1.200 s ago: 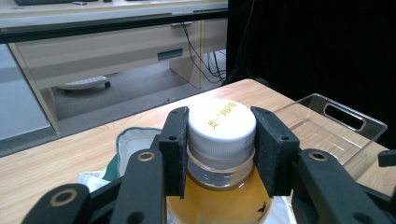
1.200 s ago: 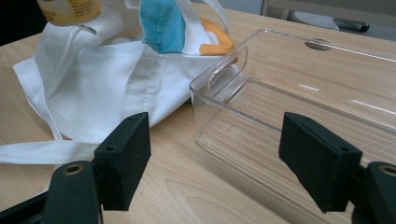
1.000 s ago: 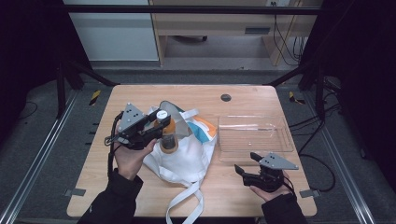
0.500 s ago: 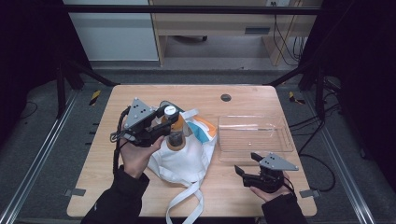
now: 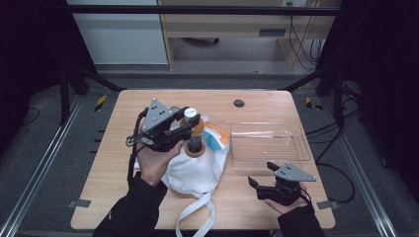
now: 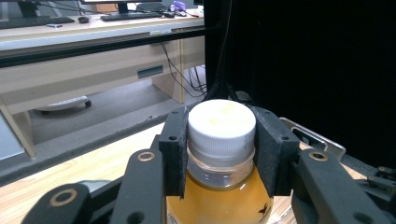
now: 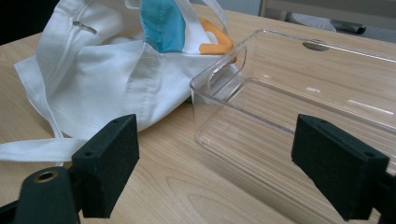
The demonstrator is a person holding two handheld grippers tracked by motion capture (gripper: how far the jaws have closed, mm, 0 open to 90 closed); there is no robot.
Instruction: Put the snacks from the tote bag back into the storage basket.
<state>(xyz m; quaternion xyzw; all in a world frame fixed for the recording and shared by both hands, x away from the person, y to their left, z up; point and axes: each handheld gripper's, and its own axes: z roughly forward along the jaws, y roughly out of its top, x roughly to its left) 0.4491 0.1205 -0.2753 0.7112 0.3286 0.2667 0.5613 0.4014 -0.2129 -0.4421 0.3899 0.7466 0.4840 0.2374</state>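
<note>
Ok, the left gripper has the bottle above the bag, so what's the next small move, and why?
Probably carry the bottle rightward toward the clear tray. The left gripper clamps it at the white cap, clear of the white bag, and the tray sits empty beside it. The right gripper rests open nearby.

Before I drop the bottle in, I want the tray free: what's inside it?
The clear tray holds nothing: wood grain shows through its floor in the right gripper view. The bag lies against its left wall, covering nothing inside.
</note>
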